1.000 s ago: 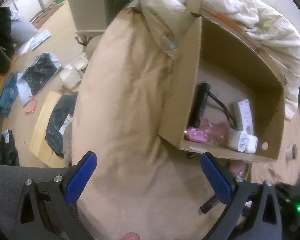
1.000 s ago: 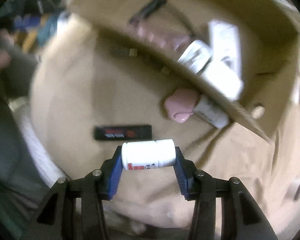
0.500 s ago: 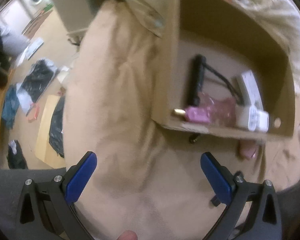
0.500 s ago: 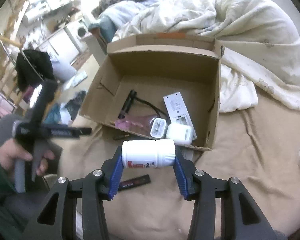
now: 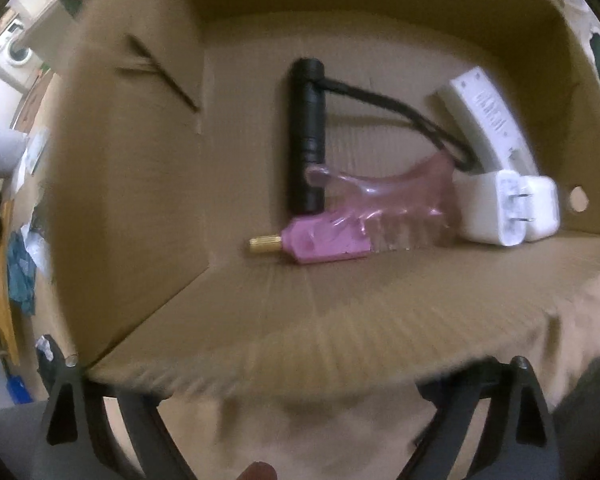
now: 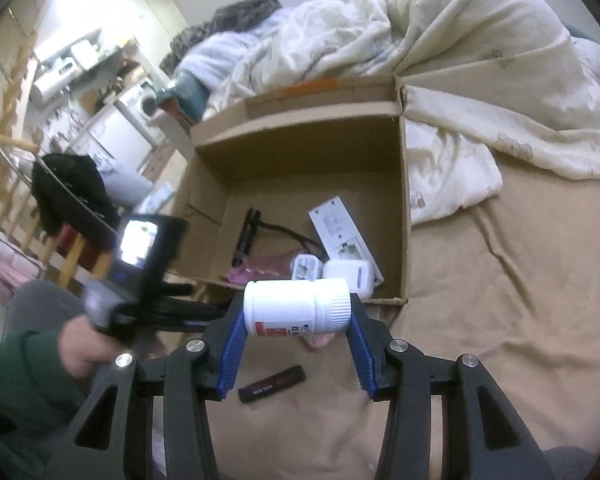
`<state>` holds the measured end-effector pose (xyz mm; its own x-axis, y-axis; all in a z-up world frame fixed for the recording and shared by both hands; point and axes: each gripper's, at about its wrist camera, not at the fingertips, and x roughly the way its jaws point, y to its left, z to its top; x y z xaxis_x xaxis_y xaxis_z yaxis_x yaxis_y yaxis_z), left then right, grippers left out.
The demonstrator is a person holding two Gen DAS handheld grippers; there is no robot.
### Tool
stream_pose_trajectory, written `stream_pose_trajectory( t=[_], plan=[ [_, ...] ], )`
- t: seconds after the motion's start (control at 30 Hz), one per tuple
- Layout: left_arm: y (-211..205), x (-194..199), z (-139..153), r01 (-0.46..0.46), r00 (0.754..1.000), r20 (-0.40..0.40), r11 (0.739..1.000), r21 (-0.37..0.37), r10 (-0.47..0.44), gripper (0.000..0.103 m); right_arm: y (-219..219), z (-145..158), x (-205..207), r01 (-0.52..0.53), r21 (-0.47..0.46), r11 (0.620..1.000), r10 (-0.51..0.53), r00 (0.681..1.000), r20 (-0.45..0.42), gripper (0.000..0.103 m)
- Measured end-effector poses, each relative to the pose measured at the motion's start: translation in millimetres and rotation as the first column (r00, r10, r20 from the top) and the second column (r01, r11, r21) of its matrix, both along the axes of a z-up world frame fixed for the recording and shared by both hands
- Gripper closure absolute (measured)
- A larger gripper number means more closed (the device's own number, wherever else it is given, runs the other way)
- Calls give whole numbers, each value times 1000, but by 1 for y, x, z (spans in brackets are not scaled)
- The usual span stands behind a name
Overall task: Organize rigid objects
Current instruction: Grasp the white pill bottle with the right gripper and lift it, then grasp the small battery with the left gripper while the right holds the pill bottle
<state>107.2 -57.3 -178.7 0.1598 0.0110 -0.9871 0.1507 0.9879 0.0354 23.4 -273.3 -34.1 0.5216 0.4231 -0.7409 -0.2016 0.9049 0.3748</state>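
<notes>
An open cardboard box [image 6: 403,208] lies on the bed, also in the left wrist view [image 5: 140,184]. Inside are a black flashlight [image 5: 307,132], a pink plastic item [image 5: 332,236], white chargers [image 5: 508,208] and a white power strip [image 5: 488,116]. My right gripper [image 6: 296,316] is shut on a white pill bottle [image 6: 296,306] held sideways above the box's near wall. My left gripper's fingertips are hidden under the near wall of the box; its body [image 6: 140,264] shows at the box's left front corner.
A black bar-shaped item [image 6: 272,383] and a pink-capped item [image 6: 320,340] lie on the tan sheet [image 6: 500,320] in front of the box. A crumpled cream duvet [image 6: 460,60] is behind and right of the box. Furniture and clutter stand off the bed at left.
The left gripper has pushed forward to the box, so its blue tips went out of sight under the near wall. The right gripper still holds the bottle and has neared the box.
</notes>
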Motion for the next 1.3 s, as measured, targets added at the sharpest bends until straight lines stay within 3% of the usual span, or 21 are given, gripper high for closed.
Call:
stream_pose_trajectory(
  t=[0.07,0.47,0.57,0.7,0.9,1.3],
  plan=[
    [-3,3,-5,15,1000,7,1000,-15,-15,24,-1,1,-1,2,7,1000,-2,1000,7,54],
    [-6,28,-19,-90,995,-39,996,20,90,24,1,0,0,-9,34,999,9,1000,0,54],
    [-13,25,-16,-86,996,-26,996,21,87,35,1,0,0,-10,33,999,10,1000,1,54],
    [-17,20,-11,-64,998,-8,998,12,64,64,2,-1,1,-12,31,999,12,1000,0,54],
    [-30,6,-5,40,999,23,998,55,-41,93,3,-3,3,-10,29,1000,11,1000,-19,54],
    [14,-19,27,10,1000,6,997,-74,-10,94,4,-5,5,-15,35,999,16,1000,-21,54]
  ],
)
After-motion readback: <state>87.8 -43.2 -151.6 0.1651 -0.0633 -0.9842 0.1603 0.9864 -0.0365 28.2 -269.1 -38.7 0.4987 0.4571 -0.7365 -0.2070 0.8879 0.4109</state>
